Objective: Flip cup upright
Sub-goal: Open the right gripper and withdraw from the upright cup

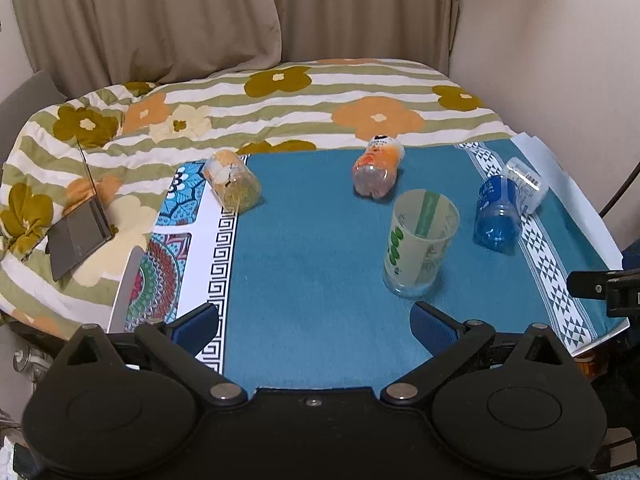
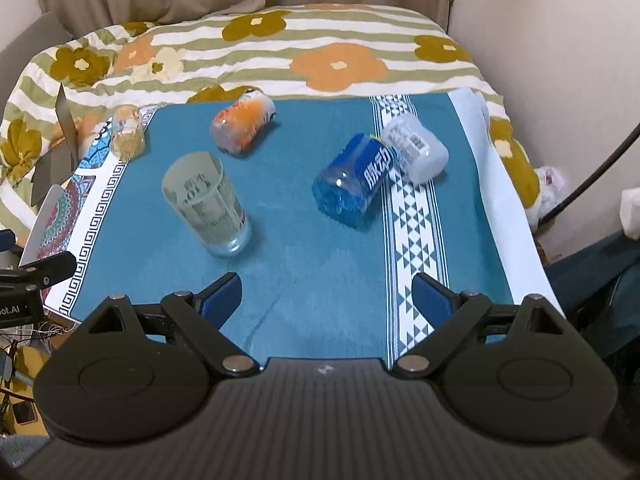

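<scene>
A clear cup with green print (image 1: 418,242) stands upright, mouth up, on the teal mat (image 1: 312,264); it also shows in the right wrist view (image 2: 208,204). An orange cup (image 1: 378,168) (image 2: 242,124), a blue cup (image 1: 498,212) (image 2: 354,178), a white cup (image 1: 526,184) (image 2: 416,150) and a yellowish cup (image 1: 232,186) (image 2: 128,134) lie on their sides. My left gripper (image 1: 314,326) is open and empty, just short of the upright cup. My right gripper (image 2: 326,298) is open and empty, short of the blue cup.
The mat covers a table set against a bed with a flowered quilt (image 1: 280,108). A half-open laptop (image 1: 82,228) lies on the quilt at the left. Curtains and a wall stand behind. The right gripper's body (image 1: 608,286) shows at the right edge.
</scene>
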